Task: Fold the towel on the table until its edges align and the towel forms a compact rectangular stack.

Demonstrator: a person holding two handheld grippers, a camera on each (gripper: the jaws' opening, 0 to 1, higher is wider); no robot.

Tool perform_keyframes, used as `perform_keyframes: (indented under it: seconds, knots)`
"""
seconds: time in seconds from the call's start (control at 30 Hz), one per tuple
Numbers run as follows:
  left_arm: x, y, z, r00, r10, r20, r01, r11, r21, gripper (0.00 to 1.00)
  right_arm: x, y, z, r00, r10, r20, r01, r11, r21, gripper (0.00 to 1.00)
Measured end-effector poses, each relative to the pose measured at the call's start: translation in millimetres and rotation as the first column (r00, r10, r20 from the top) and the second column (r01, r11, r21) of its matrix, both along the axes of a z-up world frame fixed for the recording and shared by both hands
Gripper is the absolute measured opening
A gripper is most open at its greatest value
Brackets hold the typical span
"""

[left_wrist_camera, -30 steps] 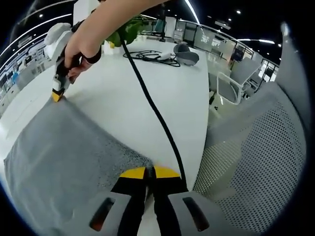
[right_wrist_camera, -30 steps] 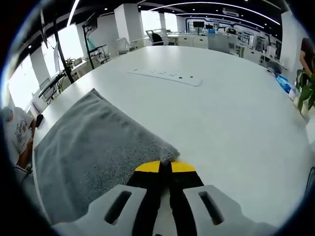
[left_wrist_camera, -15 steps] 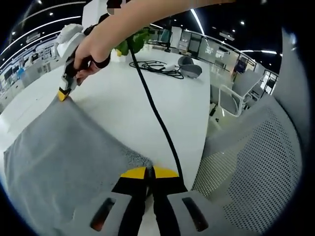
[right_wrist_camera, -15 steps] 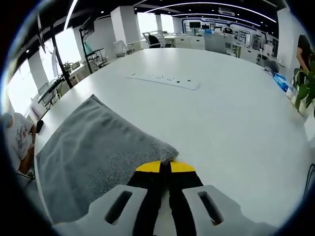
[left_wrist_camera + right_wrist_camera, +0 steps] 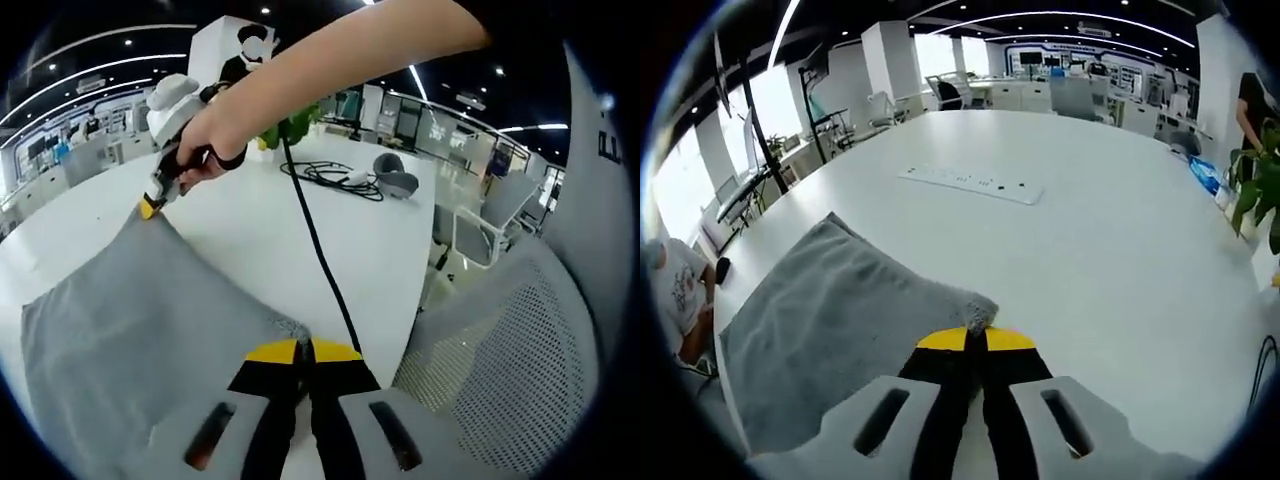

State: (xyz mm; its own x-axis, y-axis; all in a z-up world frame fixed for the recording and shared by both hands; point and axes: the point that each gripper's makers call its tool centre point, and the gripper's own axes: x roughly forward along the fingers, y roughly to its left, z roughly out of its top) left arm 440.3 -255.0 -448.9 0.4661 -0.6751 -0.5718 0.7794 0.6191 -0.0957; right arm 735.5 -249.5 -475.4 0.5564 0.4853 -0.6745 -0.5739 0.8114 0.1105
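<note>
The grey terry-cloth towel (image 5: pixel 830 320) looks matt and nubbly, its pile speckled. The white desk (image 5: pixel 1110 230) is smooth with a faint sheen. At 3 o'clock, a grey mesh chair back (image 5: pixel 500 370) shows perforated weave.

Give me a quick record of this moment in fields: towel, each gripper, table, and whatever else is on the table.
towel: grey towel, held by two corners
left gripper: left gripper shut on one towel corner
right gripper: right gripper shut on another corner
table: white table
other items: power strip; coiled black cable; mesh chair beside the table
</note>
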Motion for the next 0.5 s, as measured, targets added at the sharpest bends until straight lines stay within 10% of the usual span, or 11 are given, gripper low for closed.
perform_keyframes:
  seconds: [0.5]
  knots:
    - [1.5, 22, 36.7, 0.995, 0.090, 0.053, -0.085, 0.993, -0.084, 0.03, -6, 17, 34.4, 0.999, 0.006, 0.038, -0.006, 1.000, 0.006, 0.00]
